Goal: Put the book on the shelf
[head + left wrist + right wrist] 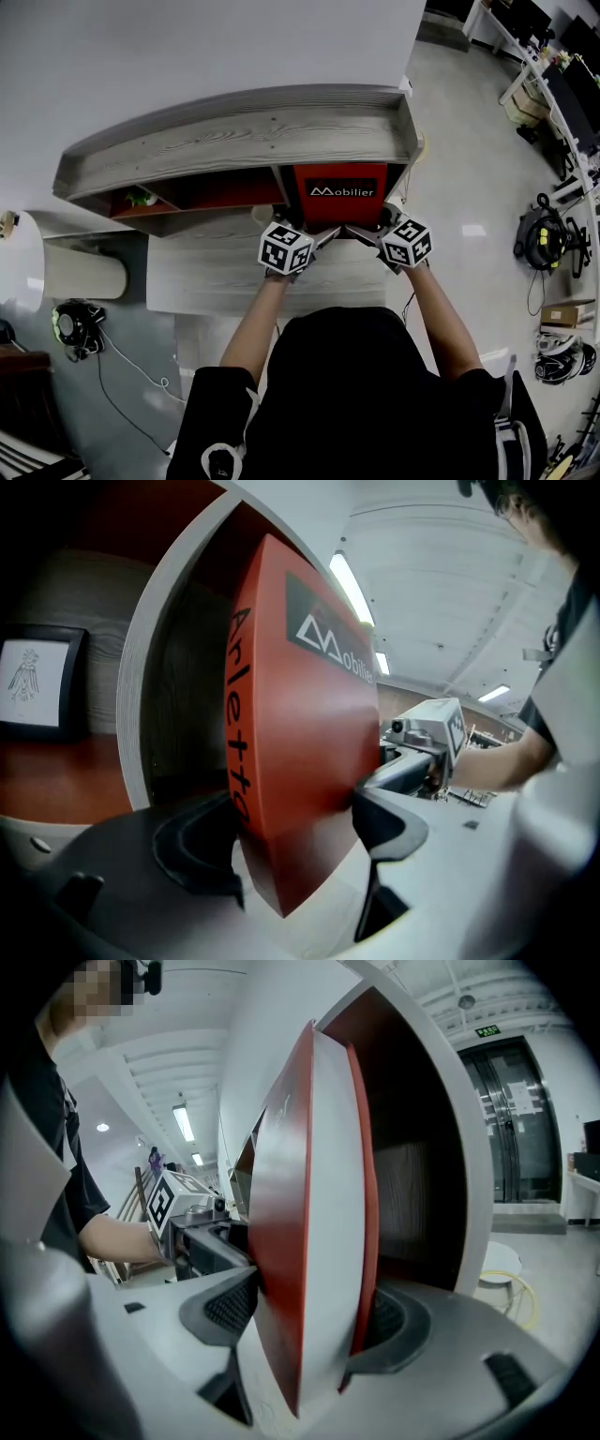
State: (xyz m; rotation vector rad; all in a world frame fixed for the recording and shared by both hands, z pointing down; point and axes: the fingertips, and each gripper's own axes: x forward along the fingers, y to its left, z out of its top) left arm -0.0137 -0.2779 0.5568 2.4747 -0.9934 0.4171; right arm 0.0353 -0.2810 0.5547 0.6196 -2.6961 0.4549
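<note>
head view is showing the red book (pixel 342 192) standing in the right-hand compartment of the grey wooden shelf (pixel 234 131). its titled front cover is facing near, toward the person, and its lower edge is running left to right across the opening. the book is lying on the far side of both tools, with one tool at each lower corner, so neither hand is sitting nearer than the other.

left gripper view is showing the left gripper (pixel 286 832) reaching in from the left over the spine (pixel 242 724). its jaws are standing wide: the pad on the cover side is just touching the cover and the other is sitting beside the spine, so the hold is looking slack rather than clamped. right gripper view is showing the right gripper (pixel 305 1312) coming in from the right over the white page edge (pixel 333 1194), both pads pressing on the covers, so this tool is holding the book.

as i am judging it, the coming move is turning on this: the tools are angling in toward each other along the book's left-to-right axis, each astride its thickness. letting go is probably calling for each to slide off sideways, not to pull near, which would be risking dragging the book out.
</note>
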